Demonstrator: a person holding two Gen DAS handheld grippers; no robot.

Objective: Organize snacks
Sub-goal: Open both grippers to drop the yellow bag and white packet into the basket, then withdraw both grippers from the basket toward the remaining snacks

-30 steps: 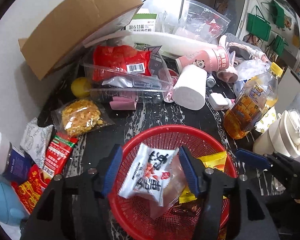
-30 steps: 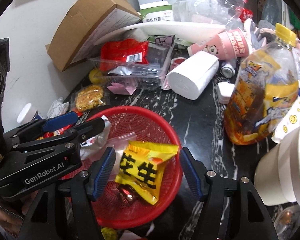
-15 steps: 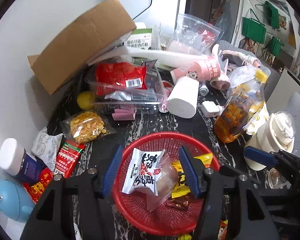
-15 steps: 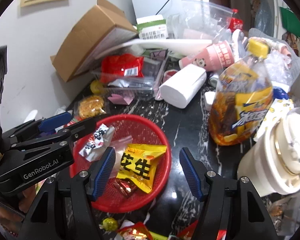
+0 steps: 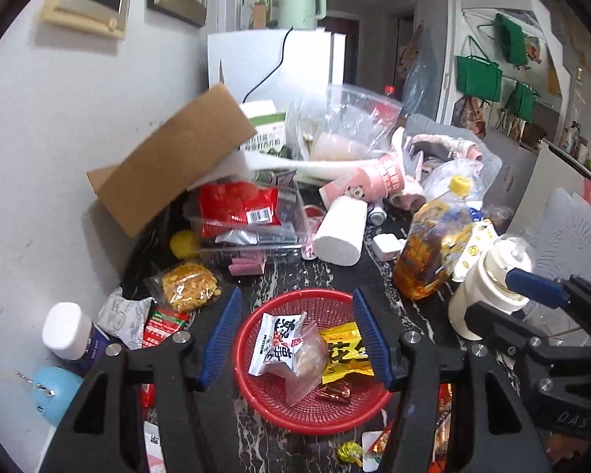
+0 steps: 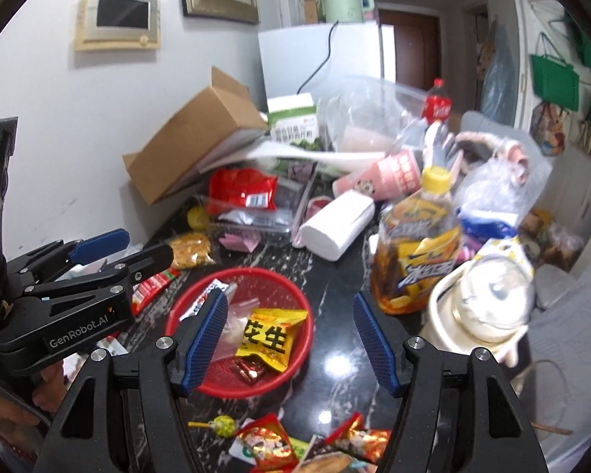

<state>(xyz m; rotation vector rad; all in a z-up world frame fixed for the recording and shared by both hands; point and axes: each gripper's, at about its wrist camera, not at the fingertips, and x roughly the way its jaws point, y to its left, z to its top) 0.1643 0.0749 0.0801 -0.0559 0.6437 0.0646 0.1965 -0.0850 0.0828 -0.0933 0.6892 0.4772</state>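
Observation:
A red mesh basket (image 5: 268,404) (image 6: 240,272) sits on the dark marble table. In it lie a white snack packet (image 5: 275,341), a clear bag (image 5: 307,366), a yellow peanut packet (image 5: 344,352) (image 6: 270,335) and a small red candy (image 6: 248,368). My left gripper (image 5: 296,295) (image 6: 142,244) hovers above the basket, open, with nothing between its blue pads. My right gripper (image 6: 289,297) (image 5: 504,295) hangs beside it on the right, also open with nothing between its pads. Neither touches the basket.
More snacks lie loose: a bag of yellow crisps (image 5: 189,283), red sachets (image 5: 163,325), wrapped candies (image 6: 264,441) and a lollipop (image 6: 222,425) at the front. A tea bottle (image 6: 417,244), a white lidded pot (image 6: 484,307), a paper roll (image 5: 341,232), a clear tray (image 5: 248,236) and a cardboard box (image 5: 169,157) crowd the table.
Both grippers have risen and drawn back from the basket, which now looks smaller and lower in both views. The jaws kept the same width. The snacks in the basket have not moved.

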